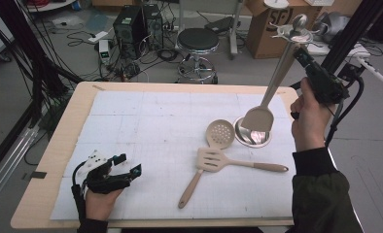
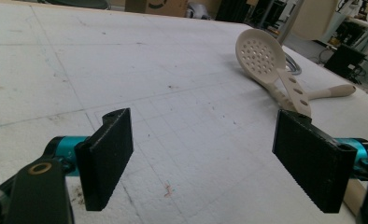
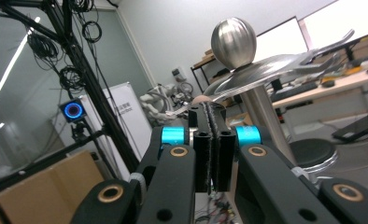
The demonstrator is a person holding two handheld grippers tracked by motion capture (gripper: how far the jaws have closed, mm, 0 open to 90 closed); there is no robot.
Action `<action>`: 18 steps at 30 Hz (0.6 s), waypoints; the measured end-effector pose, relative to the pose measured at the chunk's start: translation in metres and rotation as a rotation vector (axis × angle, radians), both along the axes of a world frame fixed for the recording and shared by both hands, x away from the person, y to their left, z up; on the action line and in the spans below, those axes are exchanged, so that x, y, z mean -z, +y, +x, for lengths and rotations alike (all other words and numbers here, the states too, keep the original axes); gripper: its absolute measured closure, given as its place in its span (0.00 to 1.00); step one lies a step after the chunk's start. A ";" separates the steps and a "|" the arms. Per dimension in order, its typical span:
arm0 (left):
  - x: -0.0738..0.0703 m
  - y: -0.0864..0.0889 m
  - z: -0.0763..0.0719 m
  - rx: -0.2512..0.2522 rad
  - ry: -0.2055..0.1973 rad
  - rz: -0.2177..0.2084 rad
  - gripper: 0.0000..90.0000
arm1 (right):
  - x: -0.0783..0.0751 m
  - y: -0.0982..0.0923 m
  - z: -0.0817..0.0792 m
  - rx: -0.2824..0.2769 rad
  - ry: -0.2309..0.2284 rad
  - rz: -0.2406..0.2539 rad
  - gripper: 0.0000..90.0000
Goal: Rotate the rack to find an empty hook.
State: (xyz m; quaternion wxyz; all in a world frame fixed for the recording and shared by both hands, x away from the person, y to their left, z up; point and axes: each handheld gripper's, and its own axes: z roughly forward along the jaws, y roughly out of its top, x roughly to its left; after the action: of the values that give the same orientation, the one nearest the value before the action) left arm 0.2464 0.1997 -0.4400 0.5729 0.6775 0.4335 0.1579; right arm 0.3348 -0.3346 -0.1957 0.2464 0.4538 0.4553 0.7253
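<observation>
A metal utensil stand rises from its round base [image 1: 252, 140] at the mat's right to a hooked disc with a ball [image 3: 233, 42] on top. A beige solid spatula [image 1: 258, 119] hangs alongside the pole, blade low over the base. My right gripper [image 1: 297, 52] points up at the stand's top, shut on the spatula's handle end; a beige tip peeks out above the closed jaws [image 3: 210, 108]. A beige skimmer [image 1: 219, 133] and a slotted turner [image 1: 211, 160] lie crossed on the mat. My left gripper [image 1: 130, 163] rests open at the front left, nothing between its pads [image 2: 203, 154].
A white gridded mat [image 1: 146, 121] covers the wooden table [image 1: 65, 145]. Behind the table stand a black stool [image 1: 198, 41], a computer case [image 1: 131, 24] with cables and cardboard boxes [image 1: 269, 26]. Black frame posts [image 1: 347, 34] rise at the right.
</observation>
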 end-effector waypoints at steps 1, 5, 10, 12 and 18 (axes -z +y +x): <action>0.000 0.000 0.000 -0.001 0.000 0.000 0.23 | 0.001 -0.002 -0.002 0.012 -0.006 -0.006 0.99; 0.001 -0.001 0.000 0.000 0.006 0.007 0.23 | 0.007 -0.018 -0.002 0.045 0.012 0.009 1.00; 0.001 0.001 -0.001 -0.005 0.010 0.009 0.23 | 0.013 -0.038 0.014 0.060 0.057 0.056 0.99; 0.001 0.002 -0.002 -0.012 0.010 0.008 0.23 | 0.013 -0.043 0.020 0.072 0.061 0.057 1.00; 0.001 0.006 -0.006 -0.029 0.009 0.006 0.23 | 0.005 -0.046 0.031 0.081 0.050 0.061 1.00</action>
State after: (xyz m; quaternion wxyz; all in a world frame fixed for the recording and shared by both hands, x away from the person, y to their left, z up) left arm 0.2405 0.2061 -0.4415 0.5667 0.6735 0.4454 0.1642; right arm 0.3658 -0.3809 -0.2010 0.2502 0.4970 0.4205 0.7167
